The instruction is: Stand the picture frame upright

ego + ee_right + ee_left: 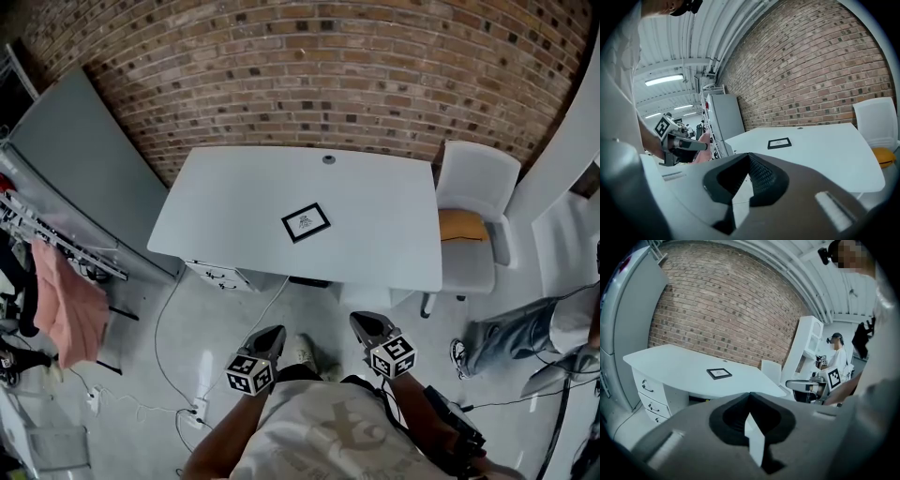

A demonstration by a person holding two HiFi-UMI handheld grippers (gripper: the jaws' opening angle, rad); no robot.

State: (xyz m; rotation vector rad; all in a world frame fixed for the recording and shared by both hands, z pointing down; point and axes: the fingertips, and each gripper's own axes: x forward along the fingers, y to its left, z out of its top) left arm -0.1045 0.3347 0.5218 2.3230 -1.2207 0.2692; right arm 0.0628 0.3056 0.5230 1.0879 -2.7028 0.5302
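the picture frame [306, 222] lies flat on the white table [234, 202], a little right of the tabletop's middle and nearer its front edge than the brick wall [309, 66]. its black border is turned slightly askew to the table's edges. nothing touches it.

both grippers are held over the floor on the near side of the table, short of its front edge and well apart from the frame. the left gripper [273, 331] sits to the left of the frame and the right gripper [362, 320] to the right, so the frame lies ahead and between the two. each points toward the table, tilted a little downward.

the left gripper's jaws are pressed together with nothing between them. in the left gripper view the frame shows beyond the tips, slightly left of them, flat on the tabletop. the right gripper's jaws are likewise closed on nothing, and in the right gripper view the frame shows beyond the tips and slightly right of them.

a drawer unit [217, 275] stands under the table's left end. a white chair [473, 220] with an orange cushion [462, 226] stands at the table's right end, and a pink cloth [67, 302] hangs at the far left.
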